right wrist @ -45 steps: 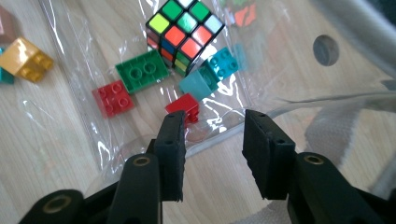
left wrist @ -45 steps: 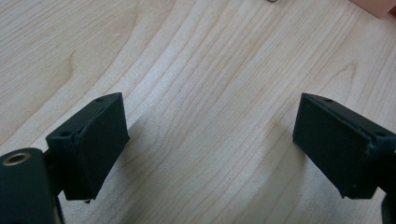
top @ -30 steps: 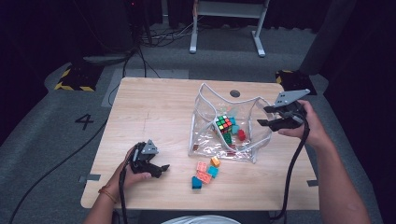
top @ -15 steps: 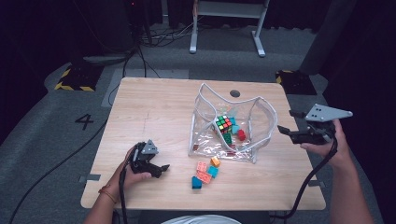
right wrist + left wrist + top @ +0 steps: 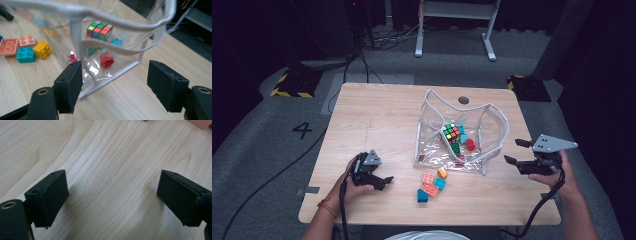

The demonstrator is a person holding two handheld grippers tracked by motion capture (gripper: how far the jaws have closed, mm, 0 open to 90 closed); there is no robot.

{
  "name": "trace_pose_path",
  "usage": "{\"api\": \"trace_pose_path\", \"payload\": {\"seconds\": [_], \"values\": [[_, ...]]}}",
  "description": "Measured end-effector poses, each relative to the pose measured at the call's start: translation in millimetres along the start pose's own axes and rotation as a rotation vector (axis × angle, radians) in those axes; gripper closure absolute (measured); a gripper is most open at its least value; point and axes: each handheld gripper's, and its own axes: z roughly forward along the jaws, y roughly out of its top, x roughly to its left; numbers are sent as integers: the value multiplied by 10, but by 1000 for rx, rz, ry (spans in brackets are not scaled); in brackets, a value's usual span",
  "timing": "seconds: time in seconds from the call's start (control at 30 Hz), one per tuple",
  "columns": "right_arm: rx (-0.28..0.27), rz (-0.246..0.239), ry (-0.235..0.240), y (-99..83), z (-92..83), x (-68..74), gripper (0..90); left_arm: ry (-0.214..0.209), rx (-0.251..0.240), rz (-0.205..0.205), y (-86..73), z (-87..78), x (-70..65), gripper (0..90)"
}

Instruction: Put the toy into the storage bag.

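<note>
I see the clear zip pouch [image 5: 459, 135] standing open right of the table's [image 5: 377, 120] middle, a colour cube [image 5: 452, 131] and small bricks inside it. Loose bricks [image 5: 431, 184] lie just near of it. My right gripper [image 5: 518, 151] sits just right of the pouch, its jaws having just opened, nothing between them. My left gripper [image 5: 384, 181] rests near-left, released, on bare wood.

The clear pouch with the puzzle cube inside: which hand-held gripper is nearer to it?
Right. The right hand-held gripper hangs open just off the clear pouch's right edge; the left hand-held gripper rests open on the table, farther off to the pouch's left.
</note>
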Motion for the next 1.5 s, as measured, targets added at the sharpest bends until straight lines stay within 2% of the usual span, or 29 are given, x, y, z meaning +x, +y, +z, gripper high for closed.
{"api": "trace_pose_path", "payload": {"seconds": [0.13, 0.27, 0.37, 0.43, 0.5, 0.63, 0.67, 0.8, 0.87, 0.9, 0.93, 1.0, 1.03, 1.13, 1.2, 1.23, 1.3, 1.4, 1.5], "values": [[22, 8, 46, -133, 153, 91, 297, 0, 1, 1, 0, -1, 0, 102], [72, -16, 84, -240, 306, 201, 300, 0, 1, 0, 0, -1, 0, 102], [77, 5, 128, -304, 388, 290, 317, 0, 0, 0, 0, 0, 0, 102], [94, -3, 145, -354, 442, 357, 326, 0, 0, 0, 0, 0, 0, 102], [95, 20, 178, -416, 505, 442, 339, 0, 0, 0, 0, 0, 0, 102], [122, -3, 228, -512, 672, 635, 365, 1, 1, 1, 0, -1, 0, 102], [127, -31, 243, -514, 719, 693, 375, 0, 1, 1, 0, -1, 0, 102], [122, -61, 291, -467, 850, 853, 408, 1, 1, 0, 0, -1, -1, 102], [120, -47, 312, -421, 919, 958, 413, 1, 1, 0, 1, -1, 0, 102], [113, -58, 325, -392, 960, 996, 414, 0, 1, 0, 0, -1, -1, 102], [121, -48, 328, -365, 995, 1048, 414, 1, 1, 1, 0, -1, 0, 102], [111, -64, 337, -312, 1084, 1100, 416, 1, 2, 0, 0, -1, 0, 102], [111, -45, 340, -283, 1122, 1140, 417, 1, 1, 1, 1, -1, 0, 102], [90, -86, 355, -228, 1259, 1211, 420, 0, 1, 1, 0, -1, 0, 102], [103, -98, 364, -208, 1313, 1270, 427, 0, 1, 1, 0, -1, 0, 102], [120, -84, 360, -199, 1326, 1306, 428, 0, 1, 1, 1, -1, 0, 102], [122, -93, 369, -177, 1365, 1343, 436, 1, 2, 1, 1, -2, 0, 102], [132, -91, 358, -141, 1415, 1392, 448, 1, 2, 1, 0, -2, 0, 102], [109, -113, 368, -106, 1487, 1411, 471, 1, 2, 1, 1, -2, 0, 102]]}}
